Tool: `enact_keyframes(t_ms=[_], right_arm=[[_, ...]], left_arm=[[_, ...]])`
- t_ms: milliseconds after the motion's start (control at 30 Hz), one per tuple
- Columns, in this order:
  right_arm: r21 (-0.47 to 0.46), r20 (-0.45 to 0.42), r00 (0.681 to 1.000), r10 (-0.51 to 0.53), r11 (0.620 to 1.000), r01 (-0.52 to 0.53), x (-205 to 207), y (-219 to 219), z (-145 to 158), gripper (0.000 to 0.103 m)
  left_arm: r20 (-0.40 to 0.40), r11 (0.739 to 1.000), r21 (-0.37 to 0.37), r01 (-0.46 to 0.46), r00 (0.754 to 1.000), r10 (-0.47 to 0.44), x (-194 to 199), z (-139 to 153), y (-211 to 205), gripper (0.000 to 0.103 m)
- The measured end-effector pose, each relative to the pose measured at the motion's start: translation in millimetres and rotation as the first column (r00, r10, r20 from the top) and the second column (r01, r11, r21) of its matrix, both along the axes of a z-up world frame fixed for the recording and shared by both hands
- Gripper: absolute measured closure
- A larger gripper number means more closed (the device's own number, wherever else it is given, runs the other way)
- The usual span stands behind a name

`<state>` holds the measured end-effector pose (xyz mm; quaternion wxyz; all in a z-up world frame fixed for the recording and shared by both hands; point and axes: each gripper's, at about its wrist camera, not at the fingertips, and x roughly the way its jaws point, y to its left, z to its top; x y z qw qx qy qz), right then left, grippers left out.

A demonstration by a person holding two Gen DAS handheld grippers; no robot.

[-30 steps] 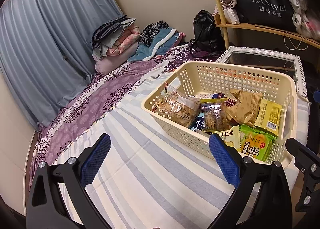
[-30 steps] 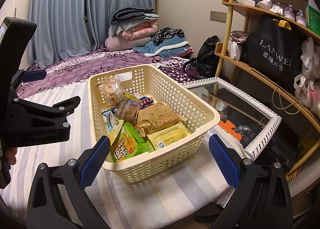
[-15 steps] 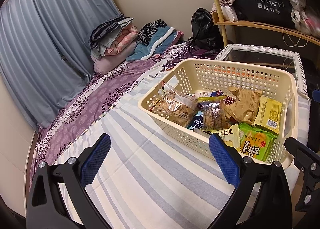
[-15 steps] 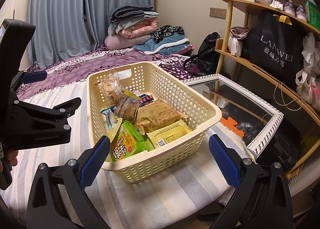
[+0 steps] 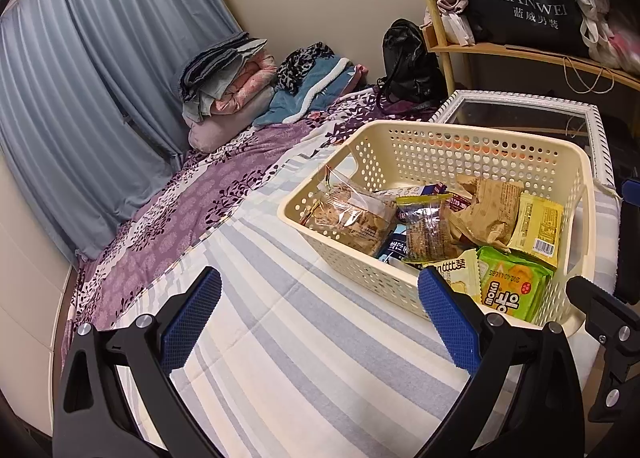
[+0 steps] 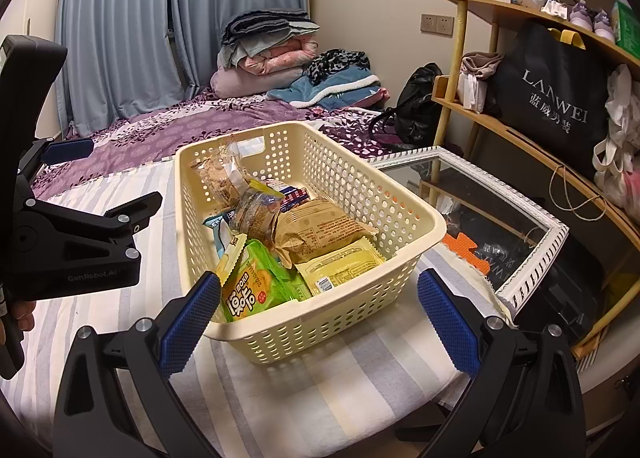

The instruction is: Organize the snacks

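A cream perforated basket [image 6: 362, 300] sat on the striped bedspread [image 5: 280, 358] at the near end of the bed, with a white-framed mirror [image 6: 532, 282] just beside it on the right. Inside the basket lay the snacks, all packed toward its near half: a green packet [image 6: 260, 284] at the near left corner, a yellow packet [image 6: 340, 270] to its right, a brown paper packet [image 6: 320, 234] behind those, a clear biscuit packet [image 6: 254, 212] further back, and a clear bag of crackers [image 6: 218, 178] leaning against the far left wall.

The right tool [image 6: 318, 322] hovered over the basket's near rim, its blue-padded jaws spread wide and holding nothing; the left pad sat in front of the green packet, though contact could not be judged. The left tool [image 5: 320, 322] hung over the bedspread to the left of the basket, its jaws likewise spread wide and empty, the right pad overlapping the basket's near wall in view.

At the far end of the bed a pile of folded blankets [image 6: 268, 54] rested before the blue curtains [image 6: 160, 26]. A black bag [image 6: 554, 98] stood on the wooden shelf [image 6: 520, 140] on the right.
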<state>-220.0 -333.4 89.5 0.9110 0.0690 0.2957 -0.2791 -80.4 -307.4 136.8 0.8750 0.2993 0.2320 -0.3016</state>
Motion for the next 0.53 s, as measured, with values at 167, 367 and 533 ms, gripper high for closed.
enact_keyframes(t_ms=[167,367,533], right_arm=[[0.000,-0.001,1.000,0.001,1.000,-0.001,0.1,0.7,0.2,0.005],[-0.005,0.002,1.000,0.004,1.000,-0.004,1.0,2.0,1.8,0.005],[-0.010,0.001,1.000,0.010,1.000,-0.010,2.3,4.0,3.7,0.005]], left_arm=[[0.011,1.000,-0.002,0.003,1.000,-0.003,-1.3,0.9,0.9,0.003],[-0.009,1.000,0.005,-0.010,1.000,0.010,2.5,0.3,3.2,0.003],[-0.021,1.000,-0.003,-0.027,0.999,0.027,7.4,1.3,10.3,0.003]])
